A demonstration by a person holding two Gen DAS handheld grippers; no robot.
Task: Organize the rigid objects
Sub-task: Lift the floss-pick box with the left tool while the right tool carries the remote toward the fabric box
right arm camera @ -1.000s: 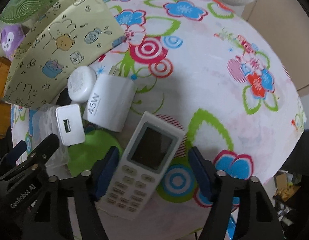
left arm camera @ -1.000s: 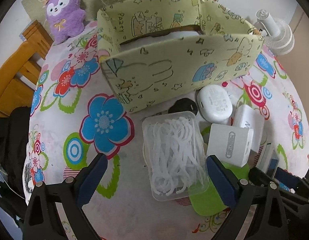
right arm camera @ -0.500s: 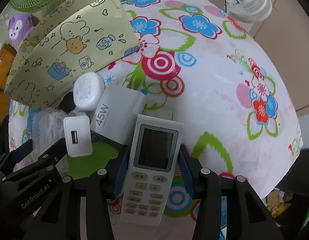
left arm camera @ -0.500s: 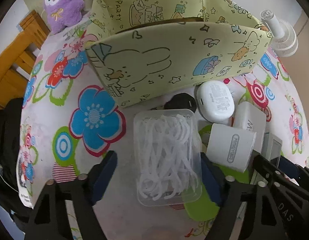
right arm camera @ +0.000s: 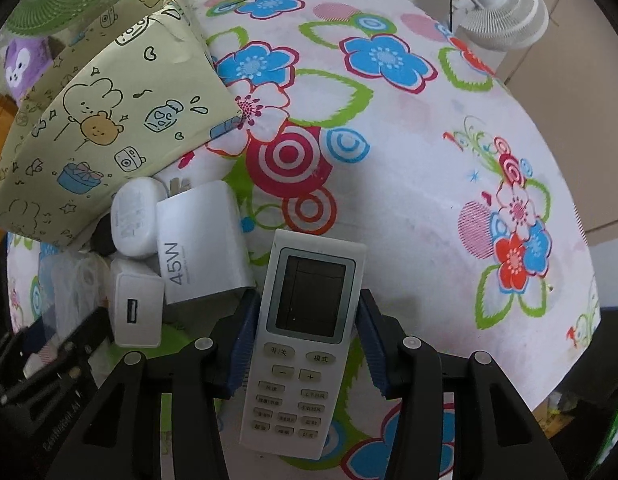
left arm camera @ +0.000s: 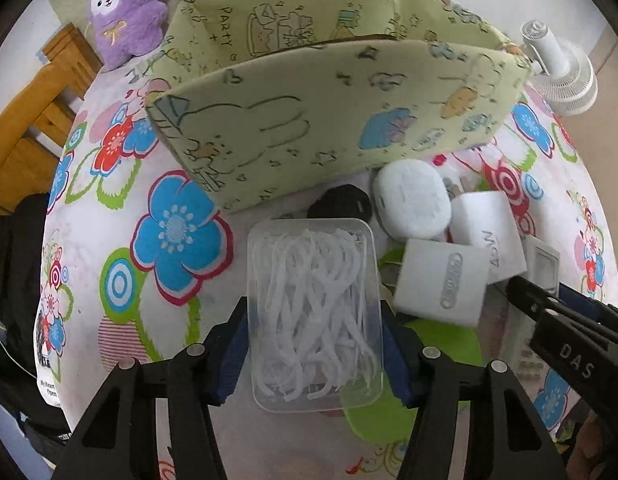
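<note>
While the left wrist view looked into the open yellow-green storage box, only the right wrist view showed the remote control whole. The left gripper had just been closing, its pads against a clear box of floss picks. The right gripper clamped the remote's sides. Two white chargers and one white oval case lay beside the storage box. All sat on a flowered tablecloth, with one purple plush toy and a white fan at its edge.
</note>
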